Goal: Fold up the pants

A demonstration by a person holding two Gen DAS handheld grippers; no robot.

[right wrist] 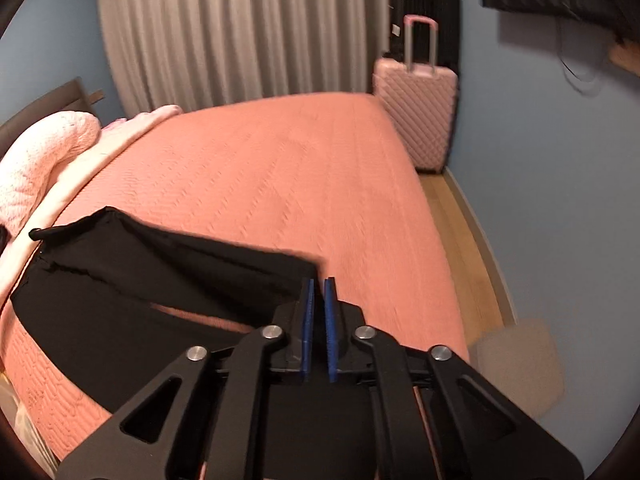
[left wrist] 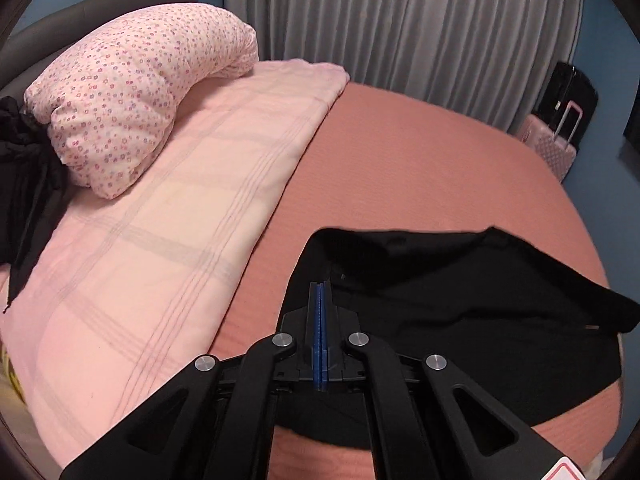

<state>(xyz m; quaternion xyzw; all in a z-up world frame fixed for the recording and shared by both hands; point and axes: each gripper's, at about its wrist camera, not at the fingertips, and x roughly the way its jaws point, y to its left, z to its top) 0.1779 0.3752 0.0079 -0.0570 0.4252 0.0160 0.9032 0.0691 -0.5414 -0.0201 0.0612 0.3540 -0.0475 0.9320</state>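
Note:
Black pants lie on the salmon bedspread, part folded, with an upper layer raised. My left gripper is shut, its blue pads pressed together over the pants' left edge; whether cloth is pinched between them is hidden. In the right wrist view the pants spread to the left and under the tool. My right gripper has a narrow gap between its blue pads, and a corner of the black cloth sits at the tips, apparently held.
A folded pink blanket and a floral pillow lie at the bed's left, with dark clothing beside them. A pink suitcase and a black one stand by the grey curtain. Wood floor runs along the right.

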